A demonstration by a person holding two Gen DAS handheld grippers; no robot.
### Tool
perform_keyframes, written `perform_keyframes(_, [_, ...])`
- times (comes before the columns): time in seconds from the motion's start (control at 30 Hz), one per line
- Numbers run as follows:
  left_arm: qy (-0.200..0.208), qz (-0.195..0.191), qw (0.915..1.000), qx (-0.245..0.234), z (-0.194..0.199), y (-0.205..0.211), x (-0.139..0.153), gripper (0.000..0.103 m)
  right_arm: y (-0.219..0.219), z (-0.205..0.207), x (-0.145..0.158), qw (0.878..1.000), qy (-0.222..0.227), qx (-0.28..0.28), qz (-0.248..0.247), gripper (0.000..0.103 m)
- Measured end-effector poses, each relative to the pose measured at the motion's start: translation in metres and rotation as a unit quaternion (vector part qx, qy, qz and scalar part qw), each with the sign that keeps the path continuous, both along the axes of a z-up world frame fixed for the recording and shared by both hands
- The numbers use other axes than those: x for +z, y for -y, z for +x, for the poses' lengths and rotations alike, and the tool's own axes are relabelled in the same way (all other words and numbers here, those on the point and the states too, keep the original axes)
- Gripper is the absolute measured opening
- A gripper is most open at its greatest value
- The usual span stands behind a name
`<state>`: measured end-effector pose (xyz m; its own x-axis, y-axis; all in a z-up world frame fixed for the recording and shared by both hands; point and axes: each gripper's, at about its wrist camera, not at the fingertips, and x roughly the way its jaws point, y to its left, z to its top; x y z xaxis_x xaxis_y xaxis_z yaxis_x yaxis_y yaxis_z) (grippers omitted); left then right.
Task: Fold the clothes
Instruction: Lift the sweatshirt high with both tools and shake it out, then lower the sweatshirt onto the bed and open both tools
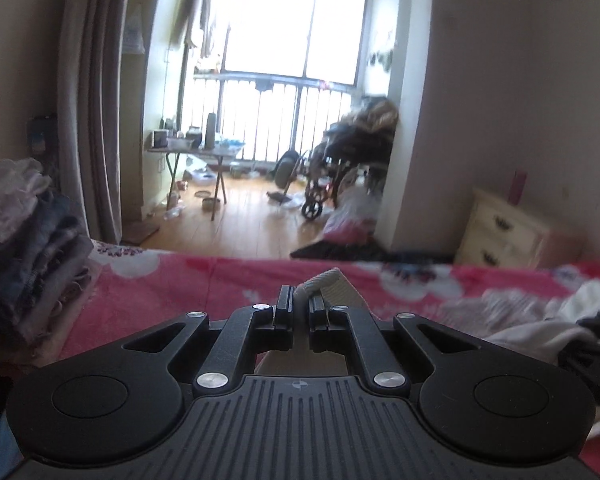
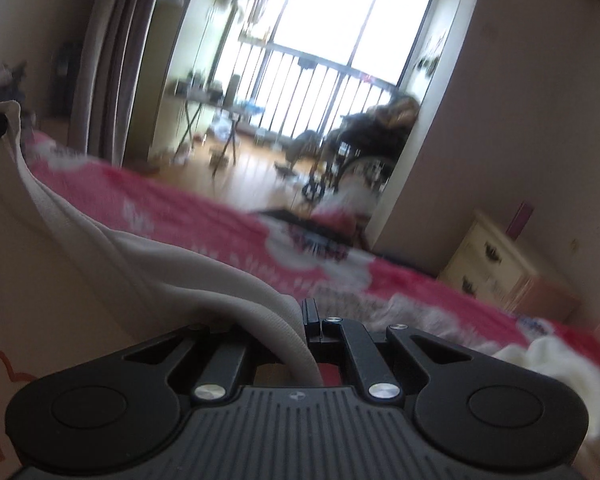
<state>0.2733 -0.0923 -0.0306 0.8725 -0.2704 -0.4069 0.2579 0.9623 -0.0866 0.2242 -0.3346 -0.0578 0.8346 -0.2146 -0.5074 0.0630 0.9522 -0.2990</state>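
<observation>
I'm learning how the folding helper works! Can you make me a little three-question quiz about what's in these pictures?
1. True or false: the left tool is pinching a bit of the cream garment.
2. What colour is the flowered bedspread: A) green, B) pink-red, C) black?
3. Fill in: the stack of folded clothes sits on the ____ side of the left wrist picture.

Key:
1. True. The right tool grips the same cream garment, which hangs between the two.
2. B.
3. Left.
</observation>
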Motion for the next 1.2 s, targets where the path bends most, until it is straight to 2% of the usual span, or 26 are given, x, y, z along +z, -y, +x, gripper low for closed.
perform_keyframes(0.23, [-0.072, 0.068, 0.9950, 0.010, 0.043, 0.015, -0.067, 0.008, 0.016, 0.049, -0.068, 0.994, -0.096, -0.014, 0.058, 0.005])
perform_keyframes(0.33, [-0.096, 0.097, 0.9905, 0.012, 0.057, 0.021, -0.088, 0.011, 0.016, 0.062, -0.082, 0.990, -0.128, -0.007, 0.059, 0.005])
perform_keyframes(0.43, [-0.139, 0.113, 0.9838, 0.011, 0.074, 0.026, -0.106, 0.019, 0.015, 0.068, -0.090, 0.987, -0.153, -0.002, 0.055, 0.007])
perform_keyframes(0.47, [-0.158, 0.117, 0.9804, 0.009, 0.080, 0.028, -0.113, 0.027, 0.015, 0.071, -0.093, 0.986, -0.160, 0.002, 0.053, 0.010])
perform_keyframes(0.5, [-0.170, 0.117, 0.9785, 0.005, 0.082, 0.028, -0.114, 0.029, 0.016, 0.072, -0.091, 0.985, -0.166, 0.007, 0.048, 0.012])
perform_keyframes(0.53, [-0.175, 0.112, 0.9781, 0.002, 0.081, 0.026, -0.112, 0.030, 0.017, 0.073, -0.089, 0.984, -0.174, 0.012, 0.042, 0.021])
perform_keyframes(0.57, [-0.180, 0.108, 0.9778, -0.002, 0.081, 0.023, -0.109, 0.033, 0.019, 0.074, -0.083, 0.982, -0.183, 0.019, 0.032, 0.039])
perform_keyframes(0.63, [-0.190, 0.098, 0.9768, -0.010, 0.081, 0.019, -0.105, 0.040, 0.026, 0.071, -0.069, 0.980, -0.195, 0.037, 0.026, 0.053])
perform_keyframes(0.77, [-0.188, 0.009, 0.9820, 0.001, 0.069, -0.013, -0.080, 0.048, 0.040, 0.049, -0.032, 0.980, -0.182, 0.075, 0.036, 0.059])
perform_keyframes(0.9, [-0.177, -0.079, 0.9808, 0.015, 0.054, -0.046, -0.054, 0.049, 0.039, 0.019, 0.001, 0.985, -0.109, 0.105, 0.081, 0.059])
perform_keyframes(0.97, [-0.167, -0.087, 0.9821, 0.011, 0.040, -0.054, -0.045, 0.049, 0.034, 0.003, 0.009, 0.984, -0.065, 0.117, 0.120, 0.056])
perform_keyframes(1.0, [-0.167, -0.089, 0.9819, 0.002, 0.034, -0.057, -0.042, 0.049, 0.032, -0.001, 0.009, 0.980, -0.057, 0.124, 0.144, 0.053])
perform_keyframes(1.1, [-0.185, -0.087, 0.9786, -0.027, 0.018, -0.058, -0.042, 0.049, 0.020, -0.002, -0.006, 0.963, -0.076, 0.155, 0.205, 0.044])
perform_keyframes(1.2, [-0.214, -0.061, 0.9737, -0.051, 0.009, -0.049, -0.056, 0.048, 0.004, 0.019, -0.038, 0.951, -0.152, 0.156, 0.219, 0.034])
